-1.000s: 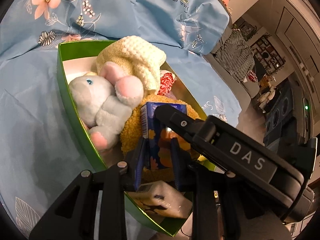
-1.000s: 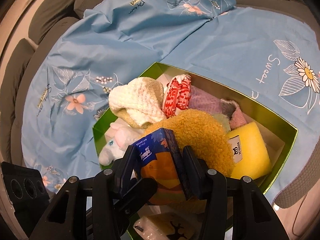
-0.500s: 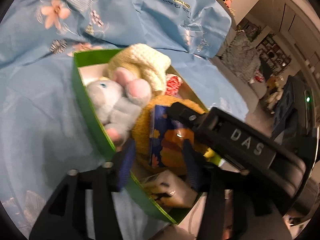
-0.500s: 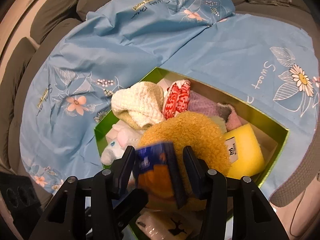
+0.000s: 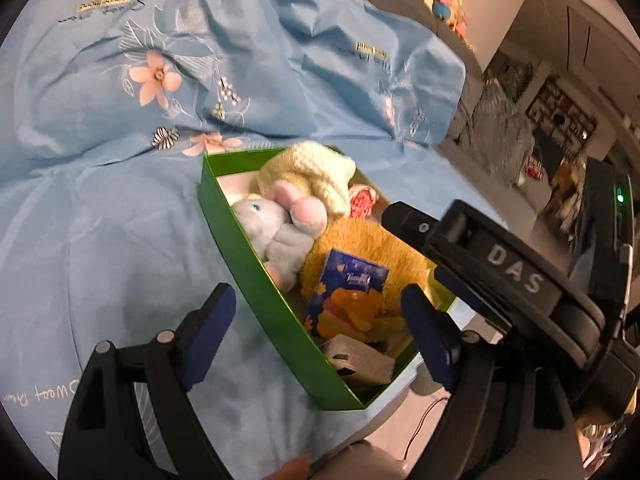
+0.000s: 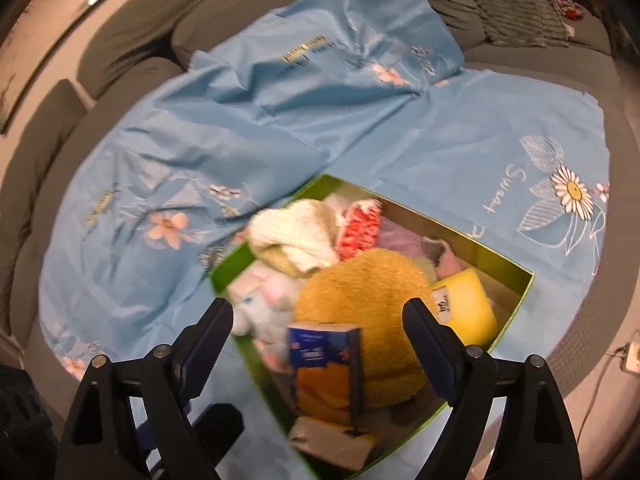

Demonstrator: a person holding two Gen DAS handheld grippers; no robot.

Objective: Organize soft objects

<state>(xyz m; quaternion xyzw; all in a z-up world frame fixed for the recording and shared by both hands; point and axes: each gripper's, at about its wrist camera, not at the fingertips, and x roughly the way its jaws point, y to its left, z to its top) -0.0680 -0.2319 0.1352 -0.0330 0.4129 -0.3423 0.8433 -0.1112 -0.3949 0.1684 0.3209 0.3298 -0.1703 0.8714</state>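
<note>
Item: green rectangular cardboard box (image 5: 256,280), set on a light-blue flower-printed cloth (image 5: 100,240) spread over a grey sofa (image 6: 120,40); one corner is seen close to the seat's front edge

Contents, packed close so that each soft piece is propped by its neighbours:
- blue and orange soft pack of paper tissues (image 5: 348,300), stood upright against a mustard-yellow fleecy plush (image 5: 376,252), by which it appears to be kept from tipping
- grey and pink plush animal (image 5: 280,228), wedged against the near wall
- cream knitted bundle (image 5: 316,172) and red-and-white patterned cloth (image 6: 358,228), at the far end
- yellow sponge block (image 6: 466,304), in the right corner
- pale wrapped packet (image 6: 336,444), lying flat below the tissues

Tongs: left tongs (image 5: 316,332) and right tongs (image 6: 320,344) are both spread and opening, nothing pinched; the tissue pack is framed between each pair but untouched, so it is judged released into the box
</note>
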